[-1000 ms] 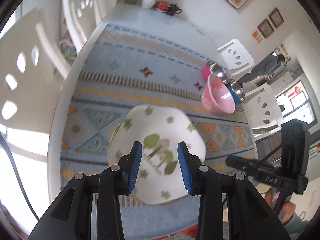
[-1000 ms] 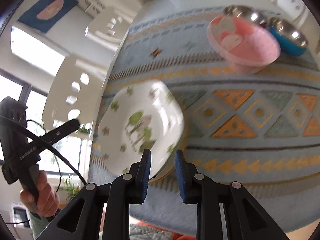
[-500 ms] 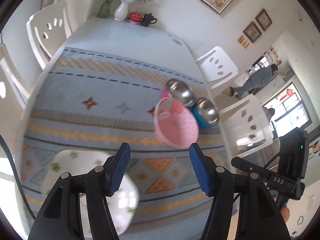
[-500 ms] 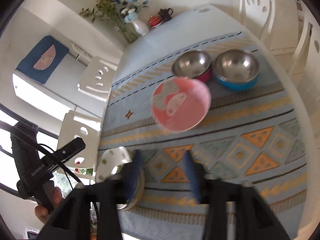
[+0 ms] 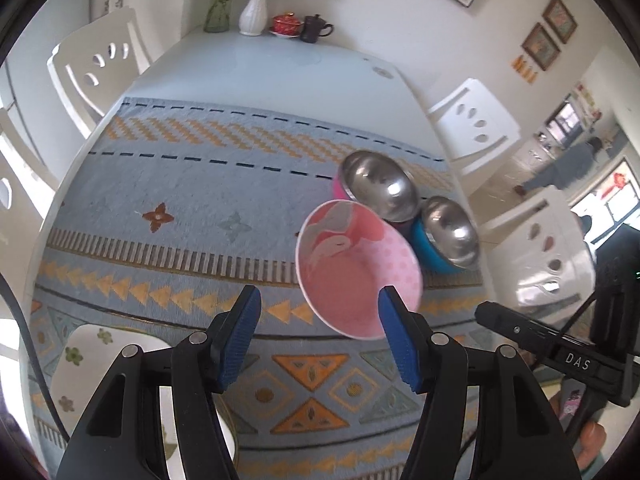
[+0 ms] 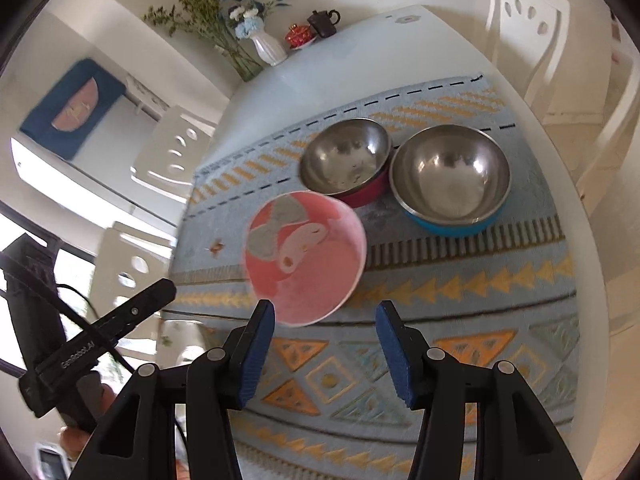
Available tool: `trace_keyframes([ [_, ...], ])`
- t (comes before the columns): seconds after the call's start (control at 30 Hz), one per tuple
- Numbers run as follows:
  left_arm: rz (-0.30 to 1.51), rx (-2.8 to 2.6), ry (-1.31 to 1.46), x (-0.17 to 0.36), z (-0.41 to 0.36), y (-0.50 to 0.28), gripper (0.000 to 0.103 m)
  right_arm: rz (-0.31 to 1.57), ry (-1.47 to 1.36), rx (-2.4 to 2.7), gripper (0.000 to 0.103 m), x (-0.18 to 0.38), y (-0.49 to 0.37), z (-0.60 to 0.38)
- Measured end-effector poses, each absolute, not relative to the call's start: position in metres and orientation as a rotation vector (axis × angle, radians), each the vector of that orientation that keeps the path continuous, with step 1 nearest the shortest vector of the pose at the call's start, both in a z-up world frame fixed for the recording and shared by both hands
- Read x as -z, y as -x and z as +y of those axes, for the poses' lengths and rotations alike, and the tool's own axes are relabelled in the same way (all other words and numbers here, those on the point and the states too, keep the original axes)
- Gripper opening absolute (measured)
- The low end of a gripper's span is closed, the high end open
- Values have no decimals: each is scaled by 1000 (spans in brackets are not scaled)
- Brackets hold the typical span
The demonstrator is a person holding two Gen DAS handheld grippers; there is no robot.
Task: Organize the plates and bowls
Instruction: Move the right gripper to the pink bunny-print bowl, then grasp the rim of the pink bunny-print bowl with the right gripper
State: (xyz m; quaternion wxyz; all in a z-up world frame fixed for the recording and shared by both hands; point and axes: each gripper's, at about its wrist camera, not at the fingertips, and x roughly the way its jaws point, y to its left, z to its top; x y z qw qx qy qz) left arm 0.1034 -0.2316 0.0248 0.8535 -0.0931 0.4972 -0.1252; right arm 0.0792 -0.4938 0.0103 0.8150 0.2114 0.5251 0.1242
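A pink cartoon-print bowl [image 5: 356, 272] [image 6: 304, 256] sits on the patterned blue runner [image 5: 180, 184], just beyond both grippers. Behind it stand two steel-lined bowls, one pink outside [image 5: 378, 184] [image 6: 344, 160], one blue outside [image 5: 450, 232] [image 6: 450, 172]. The white floral plate [image 5: 92, 356] [image 6: 176, 332] lies at the near left, partly hidden by fingers. My left gripper [image 5: 319, 312] is open, with nothing between its pads. My right gripper [image 6: 325, 316] is open and holds nothing too.
At the table's far end stand a white vase of flowers [image 5: 253, 16], a red cup [image 5: 285, 24] and a black teapot [image 5: 314, 28]. White chairs [image 5: 476, 124] ring the white table [image 5: 260, 68]. A person [image 5: 560, 168] stands in the far room.
Both grippers opened and let go of the floral plate, which now lies at the near left. Both then swung right, so the pink bowl is in front of them.
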Motion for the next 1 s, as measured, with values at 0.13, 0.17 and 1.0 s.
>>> trace_keyframes([
  [0.13, 1078, 214, 201, 2, -235, -117, 53, 1145, -401, -279, 51, 13, -99, -489],
  [0.17, 1087, 207, 206, 8, -236, -121, 53, 1153, -392, -283, 51, 19, -104, -487],
  [1.0, 1180, 225, 323, 68, -248, -151, 25, 1251, -289, -339, 22, 84, -148, -452],
])
